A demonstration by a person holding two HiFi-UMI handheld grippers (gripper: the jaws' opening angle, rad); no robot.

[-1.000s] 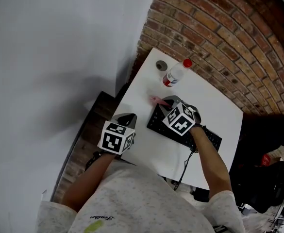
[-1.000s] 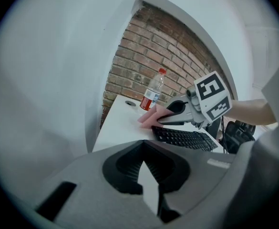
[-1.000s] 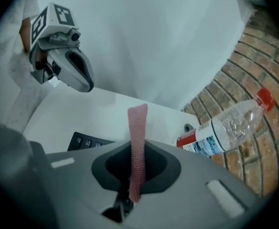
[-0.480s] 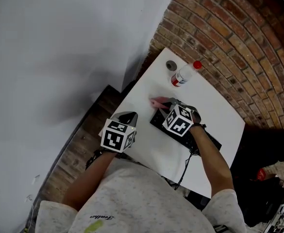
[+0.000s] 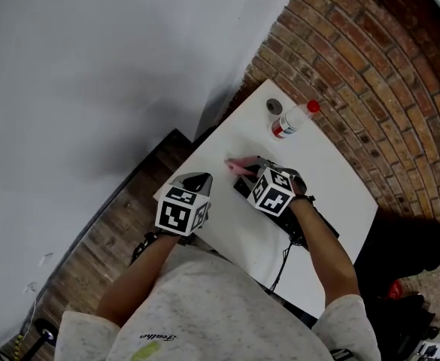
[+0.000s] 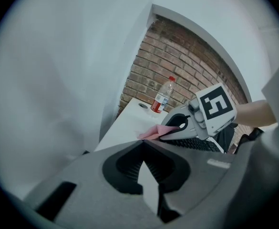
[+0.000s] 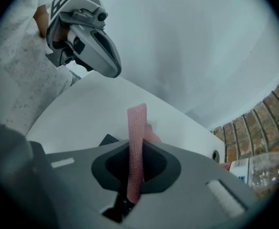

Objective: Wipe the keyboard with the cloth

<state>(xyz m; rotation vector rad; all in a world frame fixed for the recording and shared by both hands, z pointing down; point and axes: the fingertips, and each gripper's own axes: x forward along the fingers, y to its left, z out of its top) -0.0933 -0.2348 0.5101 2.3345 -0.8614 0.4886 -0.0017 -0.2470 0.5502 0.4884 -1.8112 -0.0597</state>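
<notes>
Right gripper (image 7: 137,149) clamped on pink knitted cloth (image 7: 137,128), cloth at wall-side end of black keyboard (image 6: 194,145) on white desk (image 5: 325,164), left gripper (image 6: 143,147) jaws together, empty, clear of keyboard.

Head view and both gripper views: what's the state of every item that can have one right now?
Left gripper: shut, empty.
Right gripper: shut on the pink cloth.
Pink cloth: clamped, one end sticking out past the jaws.
Black keyboard: flat on the white table.
Clear plastic bottle: upright, red cap on.
</notes>
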